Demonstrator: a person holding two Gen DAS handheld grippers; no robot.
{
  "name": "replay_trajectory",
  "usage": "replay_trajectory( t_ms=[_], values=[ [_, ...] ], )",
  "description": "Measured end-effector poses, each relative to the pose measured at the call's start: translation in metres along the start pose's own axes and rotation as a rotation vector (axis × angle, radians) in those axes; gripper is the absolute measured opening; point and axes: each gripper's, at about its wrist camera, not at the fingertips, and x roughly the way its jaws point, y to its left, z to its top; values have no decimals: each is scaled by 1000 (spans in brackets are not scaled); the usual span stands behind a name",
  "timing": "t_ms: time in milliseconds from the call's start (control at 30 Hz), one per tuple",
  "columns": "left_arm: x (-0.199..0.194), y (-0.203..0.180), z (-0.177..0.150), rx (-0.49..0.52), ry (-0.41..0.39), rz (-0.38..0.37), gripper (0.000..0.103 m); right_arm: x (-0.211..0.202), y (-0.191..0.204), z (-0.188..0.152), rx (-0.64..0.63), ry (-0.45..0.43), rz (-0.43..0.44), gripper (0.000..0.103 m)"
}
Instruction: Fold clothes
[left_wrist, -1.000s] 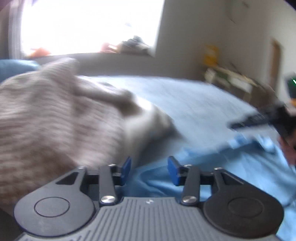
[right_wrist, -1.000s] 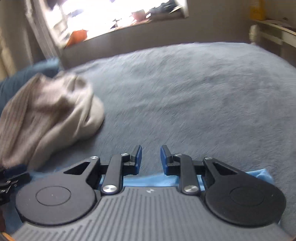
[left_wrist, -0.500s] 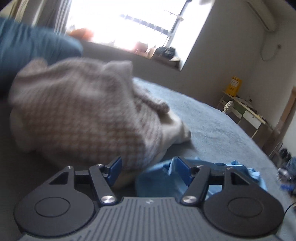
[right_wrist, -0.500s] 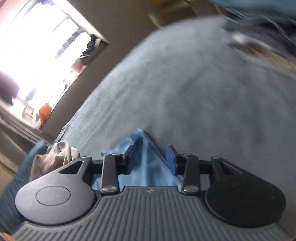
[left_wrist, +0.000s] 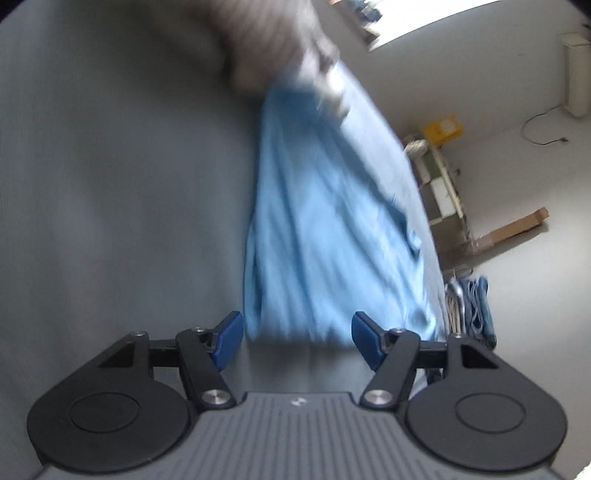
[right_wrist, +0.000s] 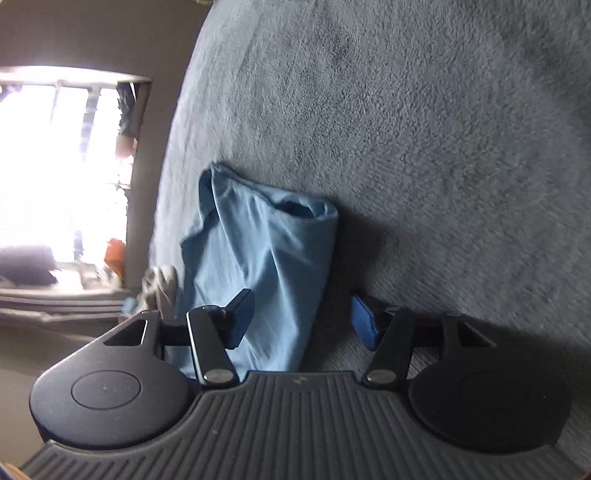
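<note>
2 grippers, left (left_wrist: 297, 341) apart, right (right_wrist: 302, 319) opening, both empty over blue garment (left_wrist: 325, 221).

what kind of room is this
Probably a bedroom: clothes lie on a wide bed with a grey fleece blanket, beside a bright window, with a shelf against the wall.
</note>
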Motion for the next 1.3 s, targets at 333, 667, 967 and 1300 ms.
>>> replay_trajectory(
  t_ms=[333, 667, 967, 1300],
  values=[
    [24, 2, -17, -99, -227, 15, 45, 35, 11, 7, 18, -82, 82, 42],
    [-8, -4, -19, -149, -376, 43, 5, 16, 32, -8, -126, -191, 31, 3],
    [-94, -20, -62, -2, -307, 32, 5, -94, 10, -51, -167, -130, -12, 1],
    [-130, 10, -149, 83, 16, 234, 16, -181, -49, -101, -237, 23, -251, 13]
  ],
)
